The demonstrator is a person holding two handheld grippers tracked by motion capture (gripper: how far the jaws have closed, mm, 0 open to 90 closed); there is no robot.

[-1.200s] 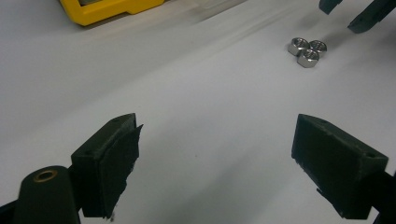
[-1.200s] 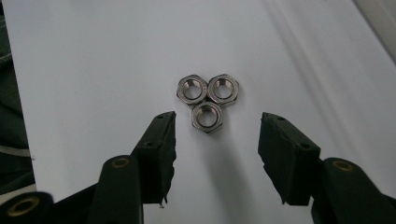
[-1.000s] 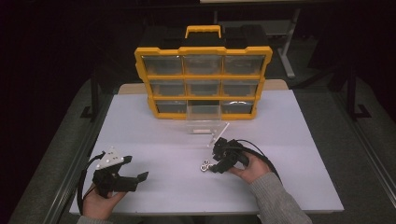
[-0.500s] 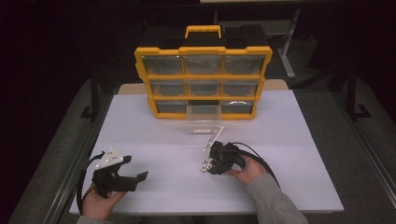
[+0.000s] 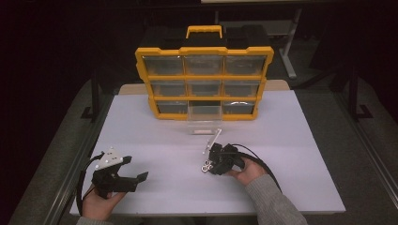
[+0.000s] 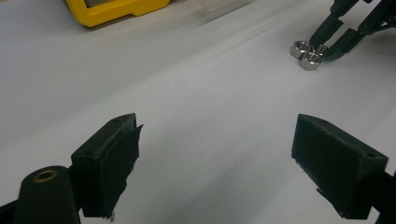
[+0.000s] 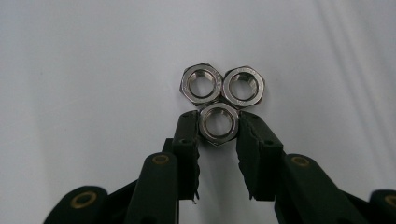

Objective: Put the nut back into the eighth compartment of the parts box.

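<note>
The right gripper point(image 7: 218, 122) is clenched on one small silver hex nut point(image 7: 218, 123), its two black jaws pressing on opposite sides of the nut; they have just been closing onto it. That nut lies flat on the white table point(image 5: 155, 136), touching two more silver hex nuts point(image 7: 222, 85) just beyond it, so the three form a tight cluster. Seen from the high view, the cluster point(image 5: 206, 165) sits in front of the yellow-framed organiser box with clear drawers point(image 5: 204, 83), nearer the person, a little right of its middle. One clear plastic drawer point(image 5: 203, 117) stands pulled out at the box's bottom row, between the box and the nuts.

The step in hand looks like picking a single nut out of the cluster. To do it well, the grip should stay centred on the flats, and the lift should go straight up and slightly back from the neighbours, so they are not dragged or flicked away. A smooth metal nut can pivot between the pads, so a firm hold before raising seems wise.

The left gripper point(image 6: 217, 158) rests released, jaws wide apart with nothing between them, well to the left of the nuts, on the side away from the box.

What the drawers hold is hard to make out through the clear fronts. A thin pale piece point(image 5: 211, 142) between the pulled-out drawer and the right gripper is too small to identify.
</note>
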